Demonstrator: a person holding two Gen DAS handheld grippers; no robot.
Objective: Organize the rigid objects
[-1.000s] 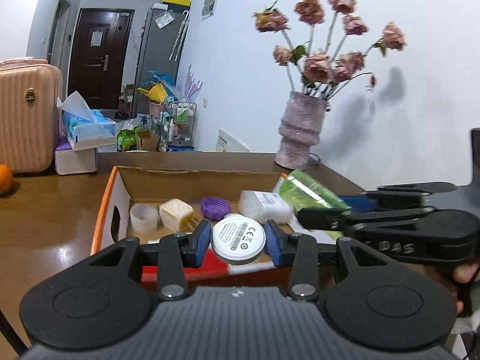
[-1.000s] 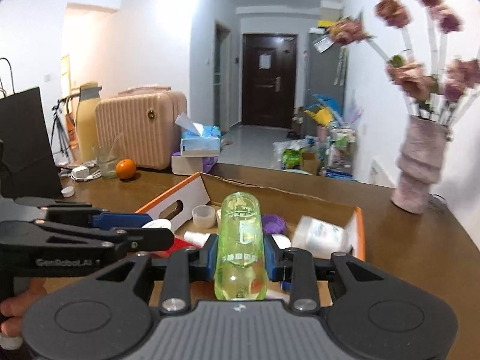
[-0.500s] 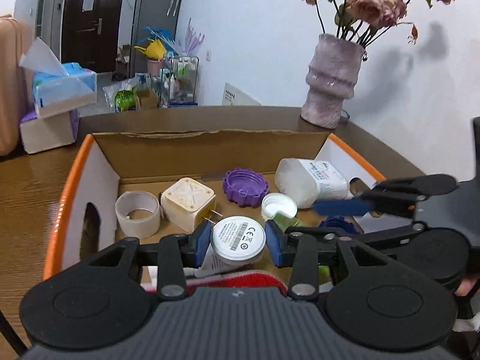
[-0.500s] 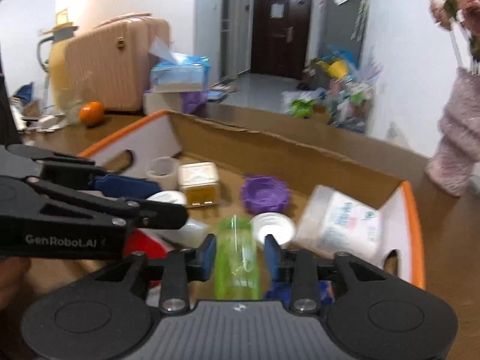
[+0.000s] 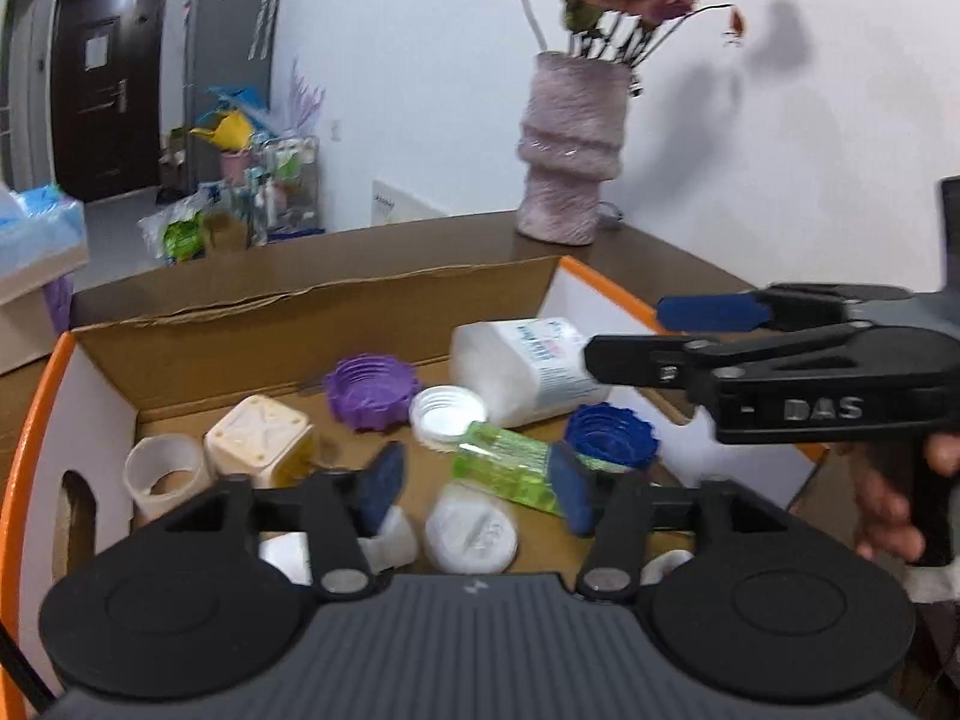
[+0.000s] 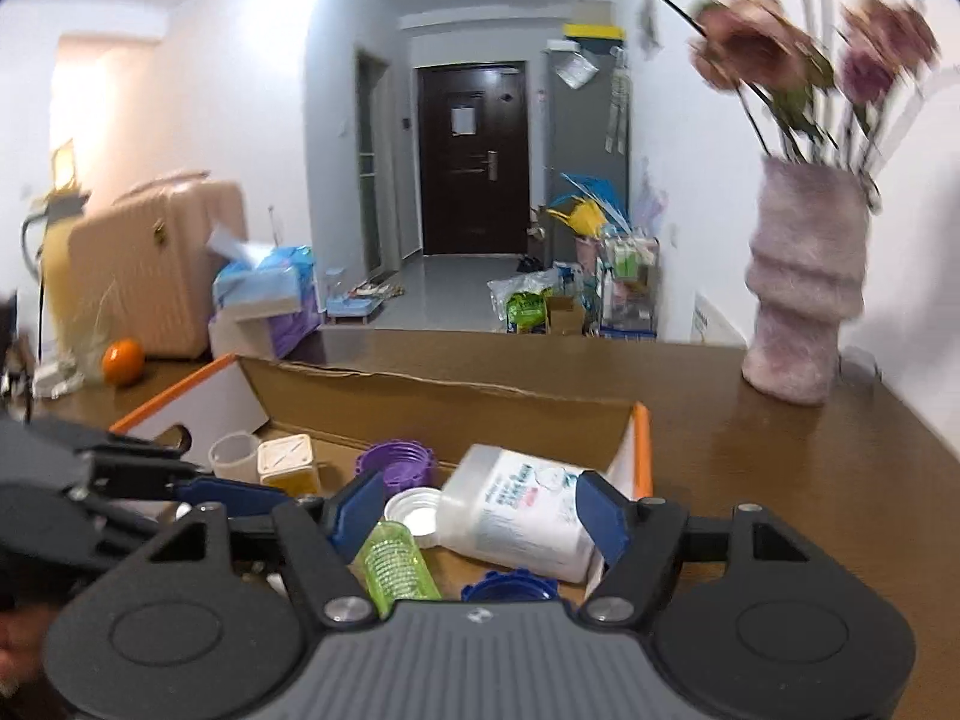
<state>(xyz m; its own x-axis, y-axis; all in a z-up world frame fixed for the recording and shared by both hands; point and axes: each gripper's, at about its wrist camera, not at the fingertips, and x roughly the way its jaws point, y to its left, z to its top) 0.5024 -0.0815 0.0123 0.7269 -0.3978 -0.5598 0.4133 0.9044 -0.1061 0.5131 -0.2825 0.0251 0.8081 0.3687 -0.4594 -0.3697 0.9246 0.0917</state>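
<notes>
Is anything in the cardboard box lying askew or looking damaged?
Nothing looks damaged. The green bottle and the white bottle lie on their sides in the cardboard box, among loose caps. The box's back flap has a rough, uneven edge.

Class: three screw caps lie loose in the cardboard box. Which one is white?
The white cap between the purple cap and the dark blue cap; it lies open side up, beside the green bottle.

Flowers (image 6: pixel 756 54) blurred, cropped at top; tissue box (image 5: pixel 36 240) cut by left edge.
</notes>
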